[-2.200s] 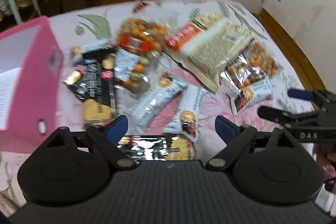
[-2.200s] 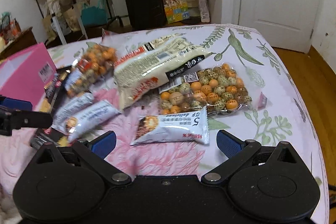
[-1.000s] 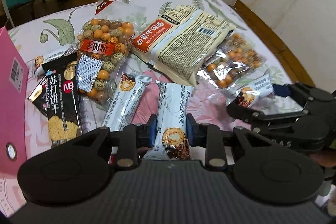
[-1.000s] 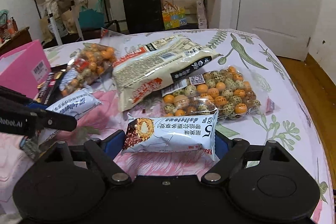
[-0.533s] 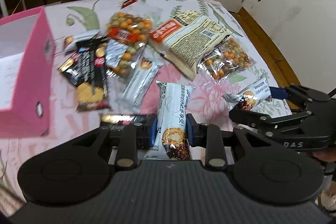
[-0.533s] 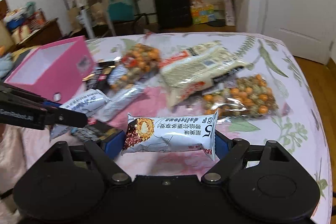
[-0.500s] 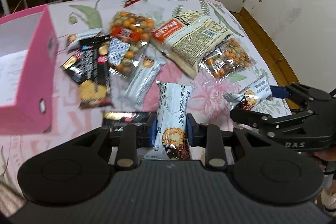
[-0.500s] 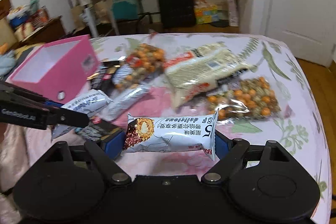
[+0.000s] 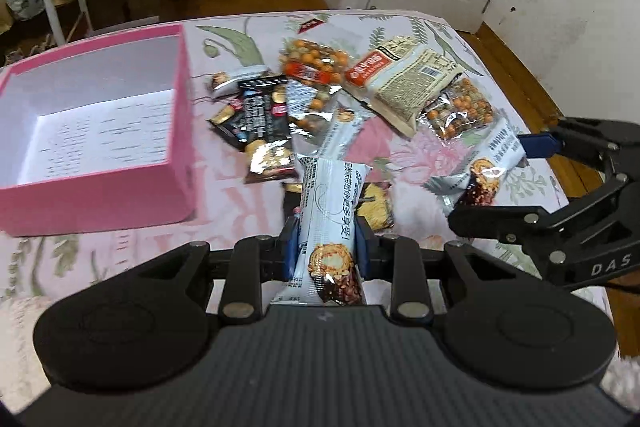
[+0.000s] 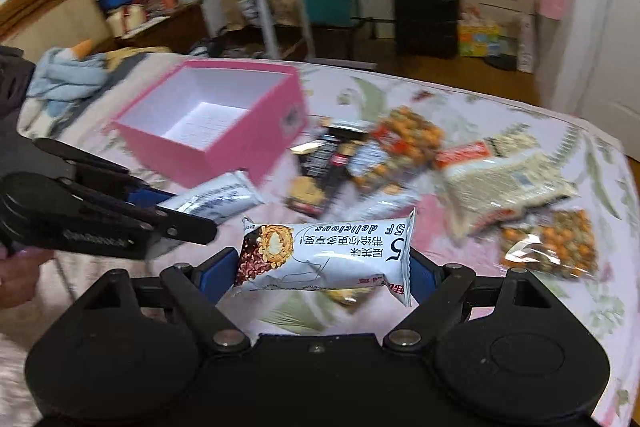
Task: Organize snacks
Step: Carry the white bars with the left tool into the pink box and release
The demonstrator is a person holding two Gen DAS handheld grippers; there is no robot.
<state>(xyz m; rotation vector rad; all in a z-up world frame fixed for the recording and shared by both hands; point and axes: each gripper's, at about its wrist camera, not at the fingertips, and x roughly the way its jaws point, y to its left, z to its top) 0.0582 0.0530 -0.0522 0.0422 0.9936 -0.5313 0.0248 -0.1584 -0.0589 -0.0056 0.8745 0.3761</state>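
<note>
A pink box (image 9: 96, 131) sits open at the left of a flower-print bed (image 9: 120, 255), its white inside bare save for a printed sheet on the floor of it. It looks to be where the snacks are meant to go.

Just right of the box lies the loose pile: a black cracker pack (image 9: 260, 115), a nut bag (image 9: 316, 67), a large beige bag (image 9: 404, 79) and a smaller nut bag (image 9: 460, 111), overlapping one another.

Nearer the viewer, the left gripper (image 9: 326, 247) is pinched tight across the narrow width of a white bar (image 9: 330, 215), which stands lengthwise away from it, lifted clear of the bed.

To the right, the right gripper (image 10: 320, 269) stands wide because it holds a second bar (image 10: 326, 255) end to end, a pad against each sealed end. This bar hangs crosswise, also off the bed.

Both bars seem headed for the box, carried as a pair to save a trip.
</note>
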